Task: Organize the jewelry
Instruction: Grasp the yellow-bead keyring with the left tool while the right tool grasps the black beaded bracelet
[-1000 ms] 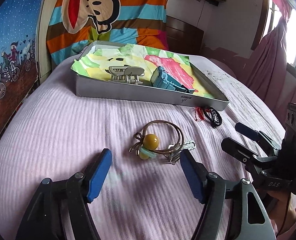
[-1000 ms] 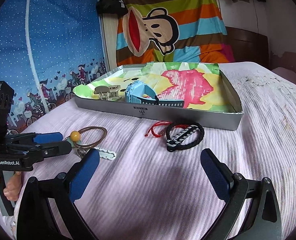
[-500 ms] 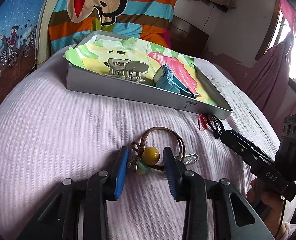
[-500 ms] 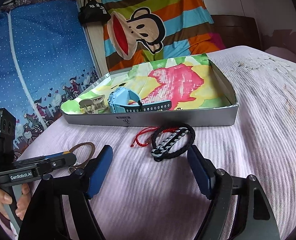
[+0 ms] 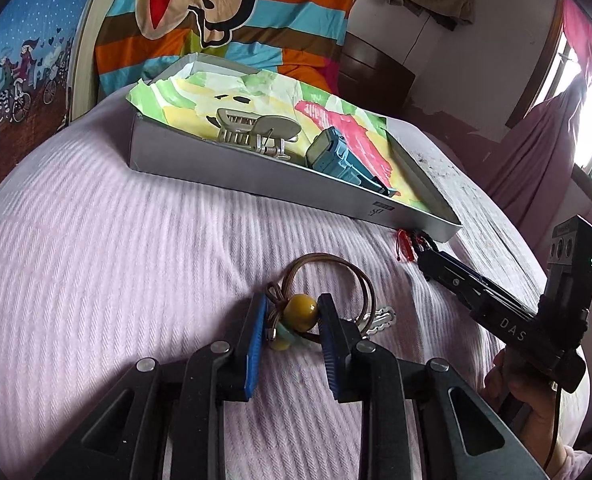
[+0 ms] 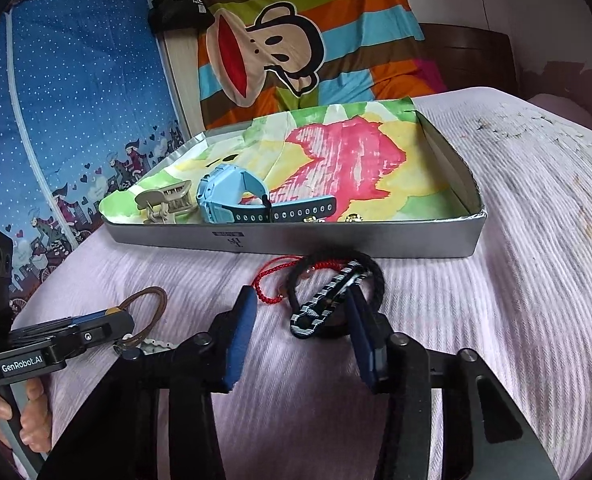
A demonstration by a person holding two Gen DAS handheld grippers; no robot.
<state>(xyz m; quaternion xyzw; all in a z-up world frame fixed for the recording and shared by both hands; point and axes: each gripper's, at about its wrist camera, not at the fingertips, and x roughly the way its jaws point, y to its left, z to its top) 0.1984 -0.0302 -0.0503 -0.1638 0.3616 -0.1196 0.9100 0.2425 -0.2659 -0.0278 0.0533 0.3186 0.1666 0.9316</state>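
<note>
Two grippers point(image 5: 289, 314) point(image 6: 300, 312) around cords point(image 5: 328, 280), seemingly braided.

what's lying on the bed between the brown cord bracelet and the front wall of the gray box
Nothing. In the left wrist view, only bare pink bedspread lies between the brown cord bracelet and the gray box's front wall.

Bed point(image 5: 95, 240): pale lilac, ribbed cover. Box point(image 6: 336, 244): grey walls, paper lining blotched green, yellow and pink. Watch point(image 6: 231, 196): light blue. Hair claw point(image 5: 251, 132): beige. Bead point(image 5: 300, 312): mustard, on brown cord point(image 5: 328, 264). Bracelets: black point(image 6: 372, 276), red point(image 6: 271, 284). Pads point(image 5: 253, 344): blue. Blanket point(image 6: 336, 12): multicoloured stripes, cartoon monkey.
</note>
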